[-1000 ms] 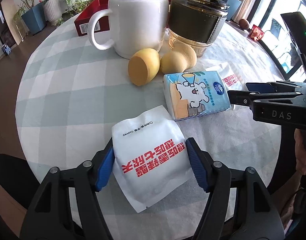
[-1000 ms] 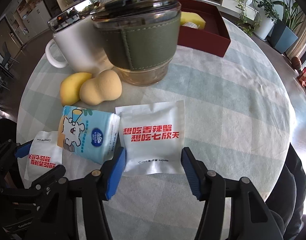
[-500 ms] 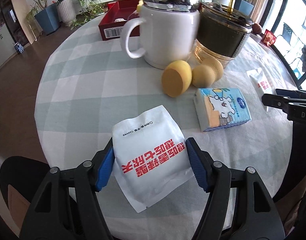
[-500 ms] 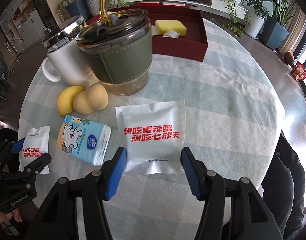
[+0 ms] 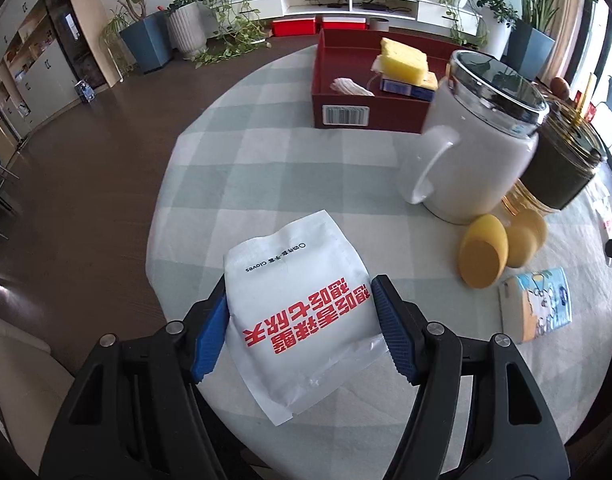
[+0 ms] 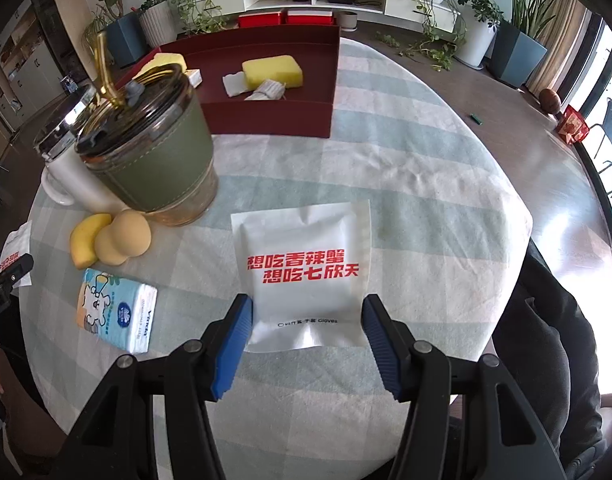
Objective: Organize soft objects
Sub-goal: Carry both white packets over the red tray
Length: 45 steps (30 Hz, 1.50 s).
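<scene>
Each hand-held gripper, left (image 5: 299, 326) and right (image 6: 306, 340), is clamped on a white packet (image 5: 301, 308) (image 6: 306, 268), apparently lifted. Next, I judge, both go into the red box (image 6: 265, 118), past the cups.

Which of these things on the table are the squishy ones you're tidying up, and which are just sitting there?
For the job:
left white packet, gripped by the left tool
right white packet, gripped by the right tool
tissue pack
two yellow sponge puffs
red box

Just sitting there:
white mug
green-sleeved cup
potted plants
</scene>
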Available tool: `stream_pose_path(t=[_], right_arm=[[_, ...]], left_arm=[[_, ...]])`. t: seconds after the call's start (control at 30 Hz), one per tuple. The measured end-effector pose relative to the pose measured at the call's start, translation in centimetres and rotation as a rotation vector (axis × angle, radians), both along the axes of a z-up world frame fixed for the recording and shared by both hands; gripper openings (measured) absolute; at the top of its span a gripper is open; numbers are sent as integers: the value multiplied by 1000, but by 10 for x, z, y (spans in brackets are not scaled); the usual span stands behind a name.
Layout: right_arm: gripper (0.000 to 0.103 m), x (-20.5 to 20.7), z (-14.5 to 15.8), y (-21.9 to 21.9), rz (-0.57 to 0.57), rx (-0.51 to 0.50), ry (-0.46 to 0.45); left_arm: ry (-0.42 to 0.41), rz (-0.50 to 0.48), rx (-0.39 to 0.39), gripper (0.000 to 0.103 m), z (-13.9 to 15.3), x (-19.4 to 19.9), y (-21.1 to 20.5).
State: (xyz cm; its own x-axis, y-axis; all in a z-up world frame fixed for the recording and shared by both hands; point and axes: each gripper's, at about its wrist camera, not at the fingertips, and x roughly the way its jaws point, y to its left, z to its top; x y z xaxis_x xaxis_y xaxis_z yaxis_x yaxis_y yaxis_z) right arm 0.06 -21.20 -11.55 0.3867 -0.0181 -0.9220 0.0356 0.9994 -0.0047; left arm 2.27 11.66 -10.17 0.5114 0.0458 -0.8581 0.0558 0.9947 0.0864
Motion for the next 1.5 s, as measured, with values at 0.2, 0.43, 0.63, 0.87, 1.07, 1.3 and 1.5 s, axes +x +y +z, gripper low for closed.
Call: stream_pose_path(t=[0.2,0.43,0.63,0.87,1.07,1.3,1.5], right_arm=[[60,18,6,-14,-20,-14,-12],[60,53,17,-26,-30,4,-29],[60,91,31,-30,-20,-14,-62],[60,137,39,-24,5,-4,-85],[60,173,32,-8,42,19,-73],[60,207,19,12,99,21,-47],[60,232,10,28,150,17,-30]], left_arm=[[-26,40,48,66,6,34,23],[-61,70,92,66,18,80,41],[-107,52,109,66,33,120,37],[-127,-21,111,66,35,158,3],[-114,-80,84,66,31,186,-26],[-87,-135,68,66,18,212,-55],[-67,-206,68,66,10,231,-80]])
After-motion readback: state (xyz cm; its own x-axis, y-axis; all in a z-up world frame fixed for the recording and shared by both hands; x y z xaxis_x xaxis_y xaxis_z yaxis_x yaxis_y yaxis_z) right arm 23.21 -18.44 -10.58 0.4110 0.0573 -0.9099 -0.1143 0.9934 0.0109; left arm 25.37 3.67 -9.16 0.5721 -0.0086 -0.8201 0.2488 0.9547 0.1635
